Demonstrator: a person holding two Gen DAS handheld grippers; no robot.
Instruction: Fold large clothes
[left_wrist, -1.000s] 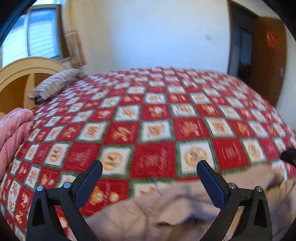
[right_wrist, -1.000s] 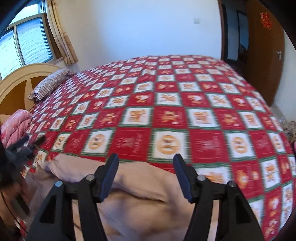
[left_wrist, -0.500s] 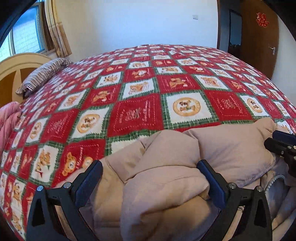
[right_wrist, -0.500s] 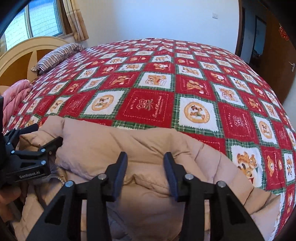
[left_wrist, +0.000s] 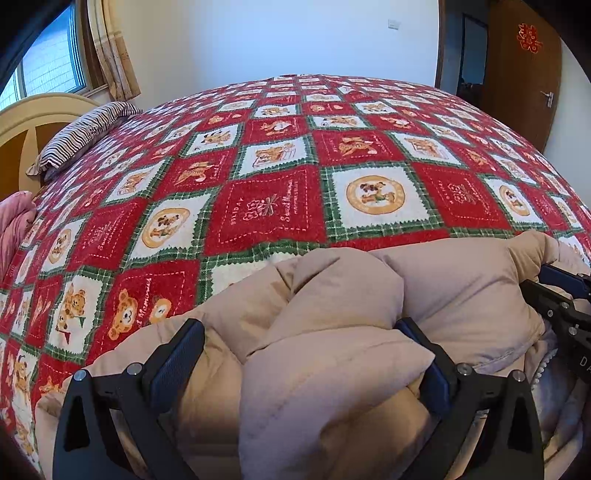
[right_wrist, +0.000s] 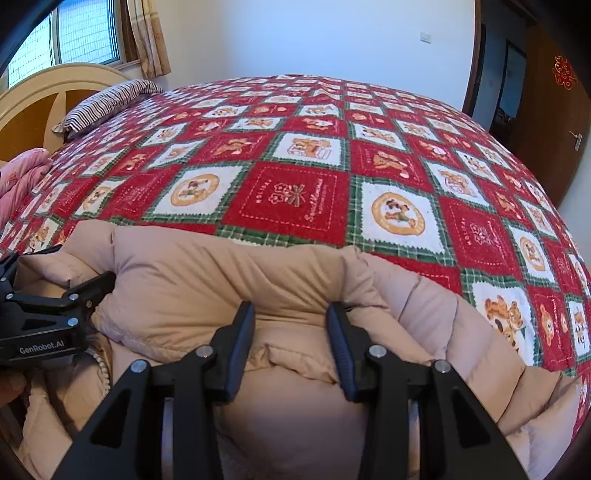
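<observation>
A puffy beige coat (left_wrist: 332, 332) lies bunched at the near edge of the bed (left_wrist: 266, 206). It looks light, soft and springy, its shell likely slick, so folds may slide or puff back. The left claw (left_wrist: 301, 349) stands wide around a thick fold; the right claw (right_wrist: 291, 341) stands narrower, straddling a ridge, neither pinching. Seamed edges and hems seem the surest holds.
</observation>
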